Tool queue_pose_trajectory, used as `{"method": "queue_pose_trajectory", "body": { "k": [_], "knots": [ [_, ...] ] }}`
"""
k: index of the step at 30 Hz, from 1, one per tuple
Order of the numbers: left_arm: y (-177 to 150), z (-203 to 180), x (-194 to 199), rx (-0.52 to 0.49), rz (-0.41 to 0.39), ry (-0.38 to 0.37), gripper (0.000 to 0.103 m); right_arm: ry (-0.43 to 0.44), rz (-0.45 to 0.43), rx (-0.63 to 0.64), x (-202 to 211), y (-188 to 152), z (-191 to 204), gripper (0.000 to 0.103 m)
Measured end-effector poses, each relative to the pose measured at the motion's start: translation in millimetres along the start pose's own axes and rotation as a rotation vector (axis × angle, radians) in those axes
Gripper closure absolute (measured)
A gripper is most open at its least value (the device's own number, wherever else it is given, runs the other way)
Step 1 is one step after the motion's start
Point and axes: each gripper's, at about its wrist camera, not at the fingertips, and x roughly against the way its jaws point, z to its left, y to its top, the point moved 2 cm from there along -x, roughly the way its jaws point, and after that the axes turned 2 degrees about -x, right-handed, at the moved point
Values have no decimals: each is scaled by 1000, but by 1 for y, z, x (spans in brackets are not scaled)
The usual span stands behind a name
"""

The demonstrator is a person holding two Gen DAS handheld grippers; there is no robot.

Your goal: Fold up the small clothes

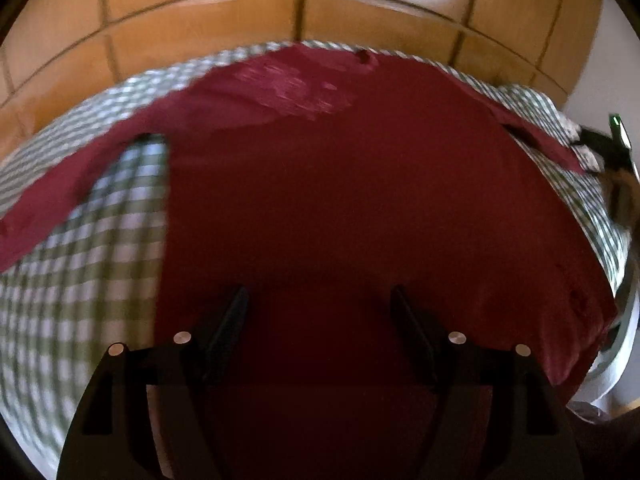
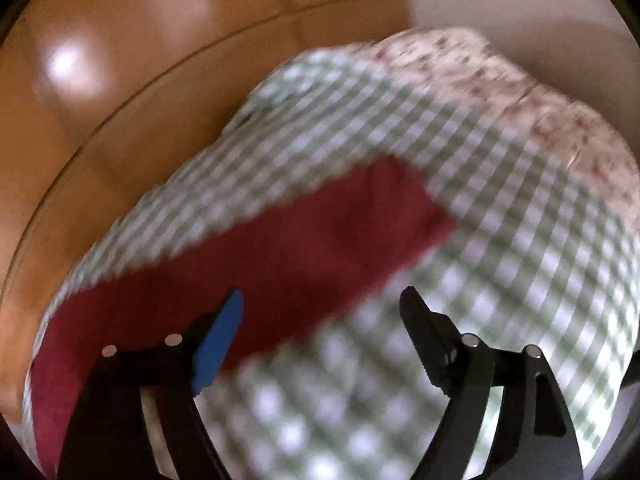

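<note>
Left claw (image 1: 320,300) gaping, empty, above red shirt (image 1: 360,200).

You have one dark red cloth garment (image 1: 360,200) spread flat, with two sleeves showing in the left wrist view. Under it lies one green-and-white checked cloth (image 1: 80,280). One white cloth with small red flecks (image 2: 520,92) sits at the far edge. Two black two-finger grippers, one per view.

No readable text, label or number appears anywhere.
</note>
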Motion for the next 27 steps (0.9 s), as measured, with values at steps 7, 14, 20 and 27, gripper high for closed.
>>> {"method": "queue_pose_trajectory", "body": {
  "k": [7, 14, 20, 27],
  "knots": [
    [-34, 67, 42, 244, -8, 18, 31, 303, 284, 371, 41, -136, 74, 35],
    [-74, 75, 49, 318, 55, -89, 50, 299, 354, 615, 80, -225, 98, 76],
    [-60, 62, 59, 229, 23, -108, 96, 309, 281, 650, 112, -217, 111, 94],
    [-71, 64, 73, 154, 57, -94, 96, 315, 310, 755, 143, -239, 107, 94]
  ]
}}
